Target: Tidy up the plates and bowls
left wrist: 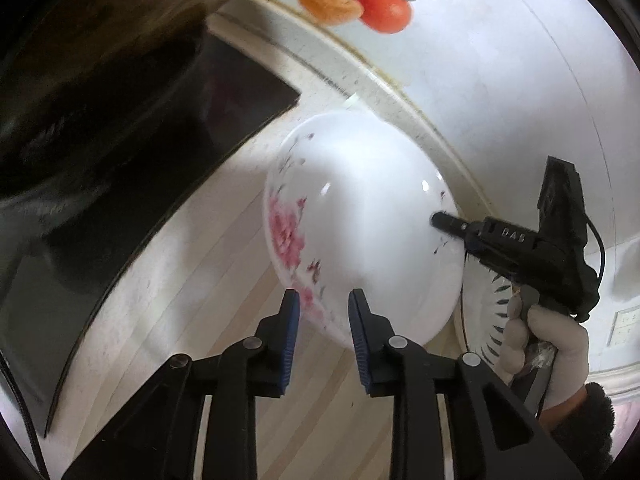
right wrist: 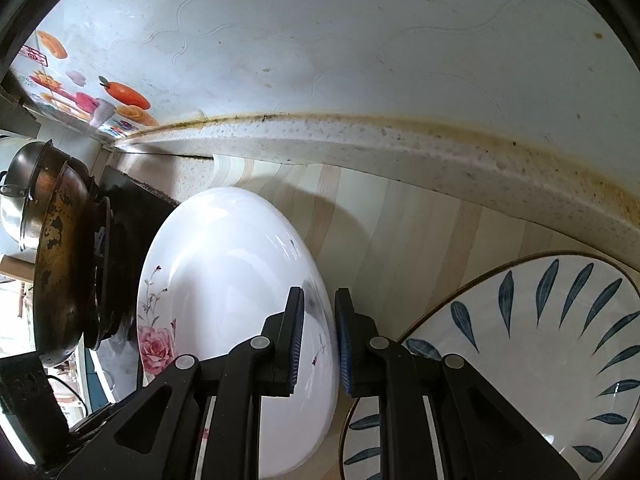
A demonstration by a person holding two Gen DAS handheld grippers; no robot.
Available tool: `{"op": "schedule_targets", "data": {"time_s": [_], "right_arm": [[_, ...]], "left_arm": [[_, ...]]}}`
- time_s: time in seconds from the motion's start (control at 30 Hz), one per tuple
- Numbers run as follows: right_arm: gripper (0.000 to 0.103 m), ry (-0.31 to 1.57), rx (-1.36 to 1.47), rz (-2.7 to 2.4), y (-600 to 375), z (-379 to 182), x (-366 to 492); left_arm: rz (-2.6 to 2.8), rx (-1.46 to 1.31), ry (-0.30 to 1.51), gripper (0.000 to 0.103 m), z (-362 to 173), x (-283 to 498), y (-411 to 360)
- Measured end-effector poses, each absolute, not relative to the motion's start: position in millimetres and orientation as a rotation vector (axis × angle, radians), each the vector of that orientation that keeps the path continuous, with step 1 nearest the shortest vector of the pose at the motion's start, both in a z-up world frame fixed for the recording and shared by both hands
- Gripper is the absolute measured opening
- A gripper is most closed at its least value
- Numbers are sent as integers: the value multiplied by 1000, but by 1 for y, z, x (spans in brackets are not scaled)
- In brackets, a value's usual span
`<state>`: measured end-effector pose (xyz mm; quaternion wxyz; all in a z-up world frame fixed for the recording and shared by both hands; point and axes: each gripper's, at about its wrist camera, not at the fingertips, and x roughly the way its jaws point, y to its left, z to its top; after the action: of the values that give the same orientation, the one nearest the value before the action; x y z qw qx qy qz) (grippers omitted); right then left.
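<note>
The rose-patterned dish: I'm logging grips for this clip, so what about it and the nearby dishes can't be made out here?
- Rose-patterned dish, right wrist view: near edge hidden behind the right gripper.
- The same dish, left wrist view: motion blur smears the flowers; the left gripper covers the rim it clamps.
- Blue-leaf plate: cut off by the picture's edge in the right wrist view; mostly behind the dish in the left.

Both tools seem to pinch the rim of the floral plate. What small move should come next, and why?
Probably lift the floral plate slightly and carry it toward the leaf-pattern plate: the left tool and right tool each grip opposite rims, and stacking it there would organize them.
</note>
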<state>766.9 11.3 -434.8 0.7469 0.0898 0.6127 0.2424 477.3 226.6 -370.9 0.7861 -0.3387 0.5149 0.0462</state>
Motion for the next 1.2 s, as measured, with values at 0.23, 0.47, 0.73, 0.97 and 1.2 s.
{"op": "schedule_targets", "data": {"time_s": [0.23,0.47,0.73,0.97,1.2], "right_arm": [[17,1343,215,532,9,-437,773],[17,1304,198,545,14,-436,774],[15,1289,191,561,11,-434,767],[14,1280,166,571,8,-425,751],[14,1265,173,571,-6,-412,726]], "left_arm": [[140,-724,1167,23,-395,495,235],[178,-675,1121,22,-400,510,232],[195,-676,1101,19,-400,505,233],[171,-671,1100,19,-394,492,225],[143,-661,1094,19,-385,476,217]]}}
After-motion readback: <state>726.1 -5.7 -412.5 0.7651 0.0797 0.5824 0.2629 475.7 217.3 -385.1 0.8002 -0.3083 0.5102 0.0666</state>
